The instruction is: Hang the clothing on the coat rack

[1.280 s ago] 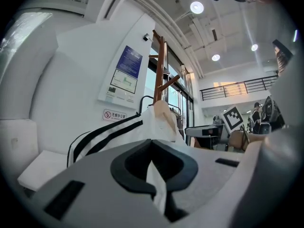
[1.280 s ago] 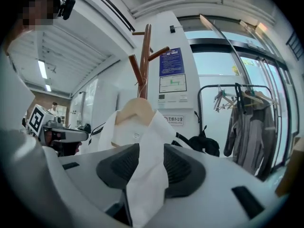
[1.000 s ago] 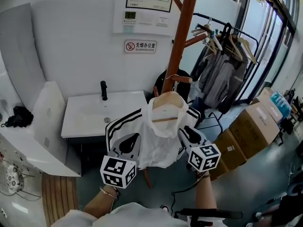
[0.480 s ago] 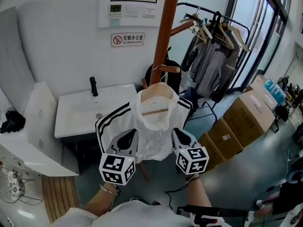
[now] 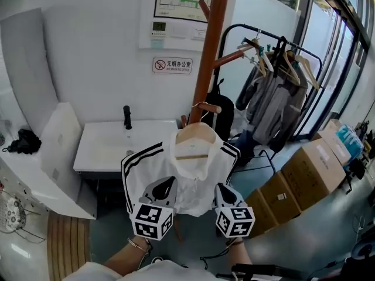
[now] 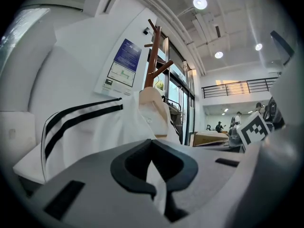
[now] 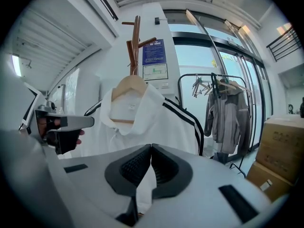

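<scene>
Your left gripper's [image 5: 166,186] fingers pinch the white shirt [image 5: 193,168] low down, and your right gripper's [image 5: 221,190] fingers have just closed on it too. It hangs on its hanger [image 5: 193,134] just near of the coat rack [image 5: 212,45].

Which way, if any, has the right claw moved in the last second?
Yes: right claw sank and went left, away from the cardboard boxes, closing on the shirt.

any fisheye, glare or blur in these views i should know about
Head view: mild bend, the coat rack leans; evenly lit, sharp. Left gripper view: strong fisheye with black corners, ceiling lights flare, near fingers soft. Right gripper view: same fisheye, bright windows washed out.
</scene>
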`<state>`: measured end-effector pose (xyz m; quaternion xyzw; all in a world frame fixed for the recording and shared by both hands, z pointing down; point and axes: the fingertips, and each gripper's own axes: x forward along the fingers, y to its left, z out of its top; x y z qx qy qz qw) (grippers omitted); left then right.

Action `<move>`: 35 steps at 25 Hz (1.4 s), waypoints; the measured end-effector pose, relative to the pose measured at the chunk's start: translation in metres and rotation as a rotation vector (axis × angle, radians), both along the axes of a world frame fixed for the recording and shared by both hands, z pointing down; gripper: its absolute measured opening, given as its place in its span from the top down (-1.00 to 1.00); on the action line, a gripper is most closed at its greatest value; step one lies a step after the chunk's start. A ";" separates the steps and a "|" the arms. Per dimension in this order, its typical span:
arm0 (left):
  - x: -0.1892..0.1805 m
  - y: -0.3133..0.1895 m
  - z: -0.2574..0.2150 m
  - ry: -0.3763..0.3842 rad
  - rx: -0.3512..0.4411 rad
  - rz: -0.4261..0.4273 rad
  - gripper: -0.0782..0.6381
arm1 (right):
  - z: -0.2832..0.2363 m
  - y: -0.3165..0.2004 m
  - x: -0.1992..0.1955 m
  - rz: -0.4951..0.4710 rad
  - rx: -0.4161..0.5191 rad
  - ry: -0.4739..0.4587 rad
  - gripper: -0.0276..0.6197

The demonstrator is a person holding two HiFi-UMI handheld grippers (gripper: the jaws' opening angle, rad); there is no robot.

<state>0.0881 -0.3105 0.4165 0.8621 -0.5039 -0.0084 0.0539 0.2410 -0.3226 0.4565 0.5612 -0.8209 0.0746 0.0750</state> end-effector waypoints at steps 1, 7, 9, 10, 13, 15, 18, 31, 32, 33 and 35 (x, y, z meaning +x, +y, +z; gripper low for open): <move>-0.002 0.000 -0.001 -0.002 0.005 -0.007 0.77 | 0.000 -0.001 0.000 0.003 0.004 -0.004 0.84; -0.022 -0.003 -0.007 -0.003 0.026 -0.075 0.77 | -0.011 -0.005 -0.017 -0.023 0.027 -0.004 0.84; -0.026 -0.004 -0.005 -0.004 0.021 -0.089 0.77 | -0.014 -0.003 -0.022 -0.031 0.036 0.007 0.84; -0.028 -0.005 -0.003 -0.004 0.019 -0.096 0.77 | -0.015 -0.003 -0.024 -0.033 0.039 0.012 0.84; -0.032 -0.004 0.001 0.000 0.009 -0.109 0.77 | -0.016 -0.002 -0.028 -0.030 0.041 0.037 0.84; -0.035 -0.004 0.003 0.001 0.006 -0.114 0.77 | -0.019 0.000 -0.029 -0.022 0.048 0.058 0.84; -0.040 -0.004 0.006 0.006 0.002 -0.123 0.77 | -0.019 0.000 -0.028 -0.005 0.058 0.074 0.84; -0.042 -0.006 0.013 0.017 -0.010 -0.130 0.77 | -0.010 0.001 -0.021 0.014 0.041 0.071 0.85; -0.042 -0.006 0.014 0.016 -0.010 -0.131 0.77 | -0.009 0.000 -0.021 0.013 0.040 0.071 0.85; -0.041 -0.006 0.014 0.015 -0.010 -0.132 0.77 | -0.009 0.000 -0.020 0.013 0.040 0.072 0.85; -0.039 -0.007 0.014 0.016 -0.008 -0.133 0.77 | -0.009 -0.001 -0.019 0.012 0.040 0.073 0.85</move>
